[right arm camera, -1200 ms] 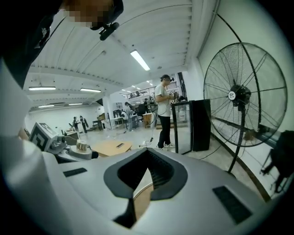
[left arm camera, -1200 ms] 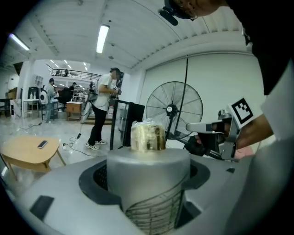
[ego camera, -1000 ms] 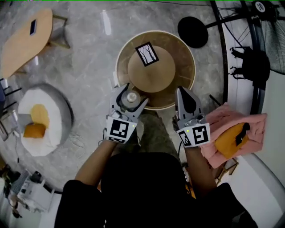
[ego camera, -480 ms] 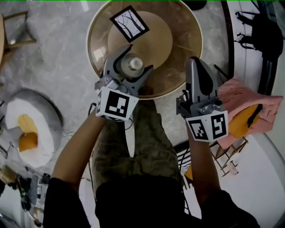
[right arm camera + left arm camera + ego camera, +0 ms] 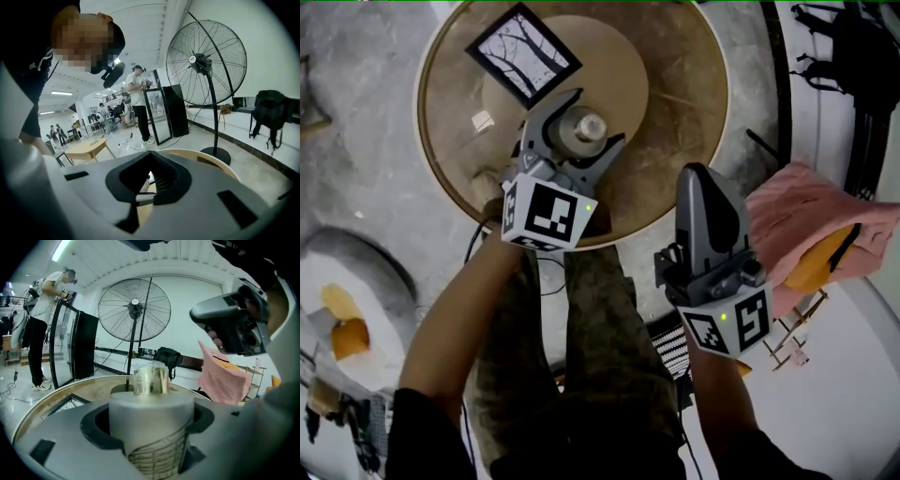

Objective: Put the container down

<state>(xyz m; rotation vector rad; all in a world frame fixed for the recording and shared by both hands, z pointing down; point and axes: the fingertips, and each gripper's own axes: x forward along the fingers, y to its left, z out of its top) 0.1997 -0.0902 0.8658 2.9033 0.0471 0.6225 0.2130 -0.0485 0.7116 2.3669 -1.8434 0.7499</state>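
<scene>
Shows the left gripper [image 5: 592, 120] pinching the container [image 5: 150, 427] round its body, below the cap [image 5: 151, 380]; seems light, stiff, smooth-sided; right gripper [image 5: 701, 178] pressed together, empty.

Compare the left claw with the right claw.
The left claw is shut on a container; the right claw is shut on nothing. The left claw is over the round table; the right claw is by its edge. Both point toward the table.
</scene>
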